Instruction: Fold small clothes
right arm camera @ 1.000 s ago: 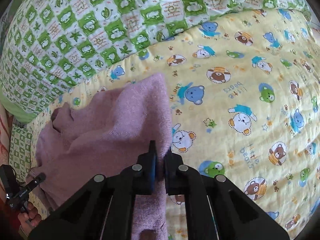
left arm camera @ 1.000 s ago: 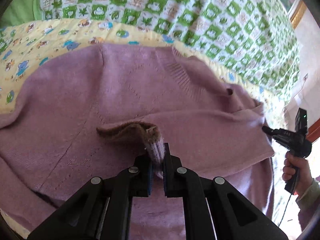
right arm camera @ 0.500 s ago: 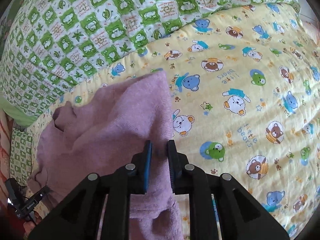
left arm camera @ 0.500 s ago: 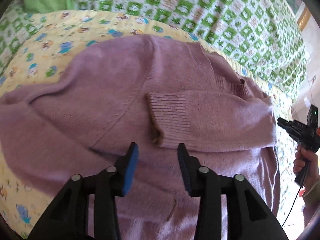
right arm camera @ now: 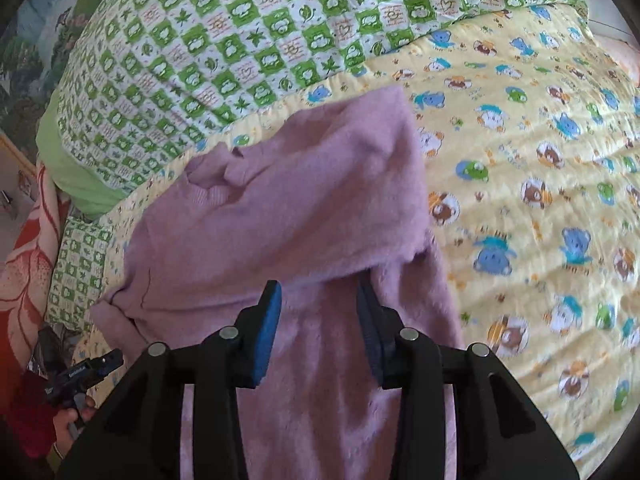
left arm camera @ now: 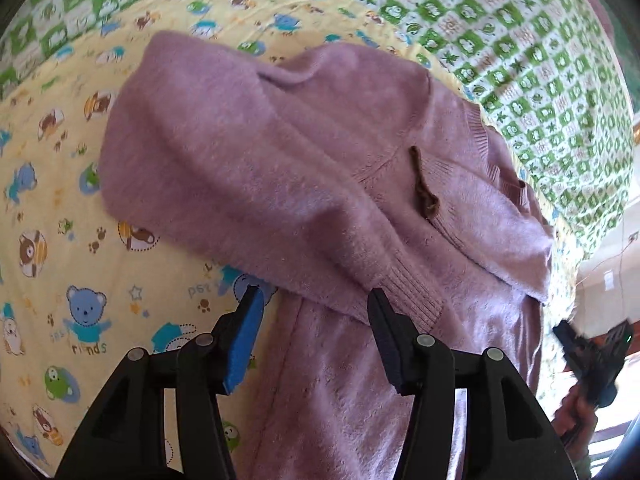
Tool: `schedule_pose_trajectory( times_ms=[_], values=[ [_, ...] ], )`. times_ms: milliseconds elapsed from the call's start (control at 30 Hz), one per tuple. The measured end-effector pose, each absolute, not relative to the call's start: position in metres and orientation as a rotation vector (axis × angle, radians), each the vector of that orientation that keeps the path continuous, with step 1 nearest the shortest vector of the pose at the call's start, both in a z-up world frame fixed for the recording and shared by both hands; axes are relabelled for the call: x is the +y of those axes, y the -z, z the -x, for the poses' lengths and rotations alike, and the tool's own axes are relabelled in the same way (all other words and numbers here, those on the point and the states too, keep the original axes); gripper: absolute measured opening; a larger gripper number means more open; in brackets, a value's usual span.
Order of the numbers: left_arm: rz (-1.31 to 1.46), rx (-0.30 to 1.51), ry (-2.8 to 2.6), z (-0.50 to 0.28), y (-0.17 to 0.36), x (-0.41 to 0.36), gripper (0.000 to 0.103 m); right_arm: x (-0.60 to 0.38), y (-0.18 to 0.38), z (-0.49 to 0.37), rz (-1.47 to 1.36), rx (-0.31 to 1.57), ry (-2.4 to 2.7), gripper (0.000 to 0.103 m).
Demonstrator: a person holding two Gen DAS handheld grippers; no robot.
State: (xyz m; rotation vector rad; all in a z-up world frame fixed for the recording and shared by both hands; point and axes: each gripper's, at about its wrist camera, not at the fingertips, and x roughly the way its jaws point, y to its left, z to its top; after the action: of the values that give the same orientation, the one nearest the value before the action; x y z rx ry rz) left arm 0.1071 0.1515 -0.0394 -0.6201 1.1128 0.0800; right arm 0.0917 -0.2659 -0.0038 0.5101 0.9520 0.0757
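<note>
A mauve knitted sweater (left arm camera: 304,168) lies on the yellow bear-print quilt (left arm camera: 60,240), both sleeves folded across its body. One ribbed cuff (left arm camera: 412,296) rests near my left gripper (left arm camera: 316,312), whose jaws are opening above the cloth with nothing pinched between them. In the right wrist view the same sweater (right arm camera: 288,208) spreads below my right gripper (right arm camera: 318,296). Its jaws are opening too, and the folded sleeve edge lies under them, free of the pads. The other hand-held gripper (left arm camera: 588,356) shows at the left view's right edge.
A green-and-white checked blanket (right arm camera: 248,32) is heaped behind the sweater. Bare yellow quilt (right arm camera: 540,200) stretches to the right. A red floral cloth (right arm camera: 24,264) lies at the far left of the right wrist view, beside a hand (right arm camera: 70,416) holding the left gripper.
Both grippers let go of the sleeves and opened. The left one swung left along the sweater's edge, leaving its cuff lying on the body. The right one pulled back from the folded edge.
</note>
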Motion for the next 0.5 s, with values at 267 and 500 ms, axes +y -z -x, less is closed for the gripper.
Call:
schedule_pose_trajectory(
  times_ms=[267, 500],
  values=[
    [0.728, 1.151, -0.066, -0.133, 0.054, 0.156, 0.066, -0.222, 0.023, -0.040, -0.510, 1.028, -0.141, 0.040],
    [0.681, 1.102, -0.086, -0.151, 0.048, 0.149, 0.018, -0.219, 0.024, -0.024, -0.528, 1.019, -0.136, 0.040]
  ],
)
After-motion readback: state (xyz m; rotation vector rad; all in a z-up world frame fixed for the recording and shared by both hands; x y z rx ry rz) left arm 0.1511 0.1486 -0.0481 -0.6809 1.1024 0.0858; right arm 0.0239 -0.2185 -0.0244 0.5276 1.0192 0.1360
